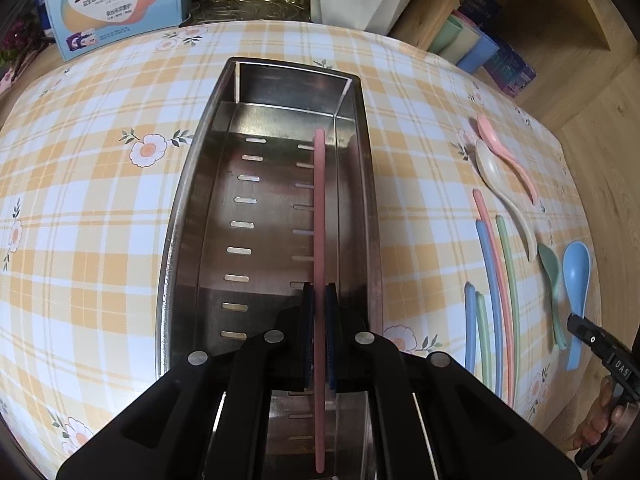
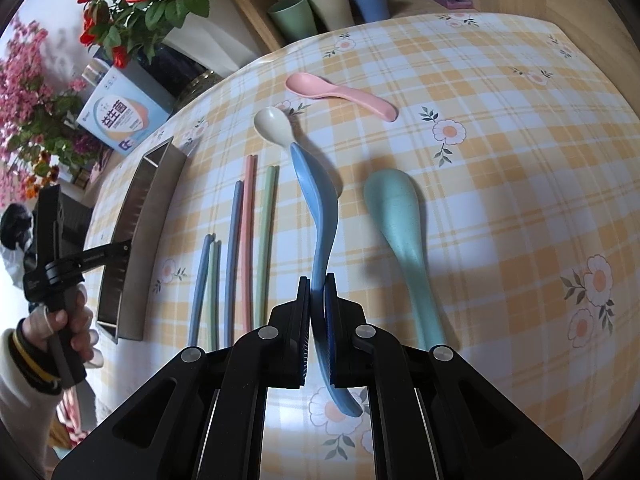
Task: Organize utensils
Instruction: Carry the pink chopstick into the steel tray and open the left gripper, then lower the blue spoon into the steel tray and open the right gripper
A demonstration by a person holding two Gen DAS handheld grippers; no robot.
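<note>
Over the steel tray [image 1: 200, 208], my left gripper [image 1: 319, 304] has its fingers clamped on a pink chopstick [image 1: 319, 200]. The stick's long axis runs near-to-far, in line with the tray's length, along its right side above the slotted floor. I cannot tell whether the far tip touches the metal. Judgement: letting go here would leave the stick lengthwise inside, since tray and stick already agree in direction.

Right of the tray, my right gripper [image 2: 318, 292] is clamped on the handle of a blue spoon [image 2: 316, 200], bowl pointing away from me. It seems lifted a little off the table [image 2: 500, 100]. The tray lies to its left, past the loose chopsticks [image 2: 240, 240], so the left hand is nearer the tray.

Spoons on the cloth: green [image 2: 400, 216] just right of the blue one, cream [image 2: 272, 124] and pink [image 2: 340, 94] farther off.

Writing: a blue box [image 1: 108, 0] at the far edge reads 益生菌. The right gripper's body shows "DAS" in the left view.
</note>
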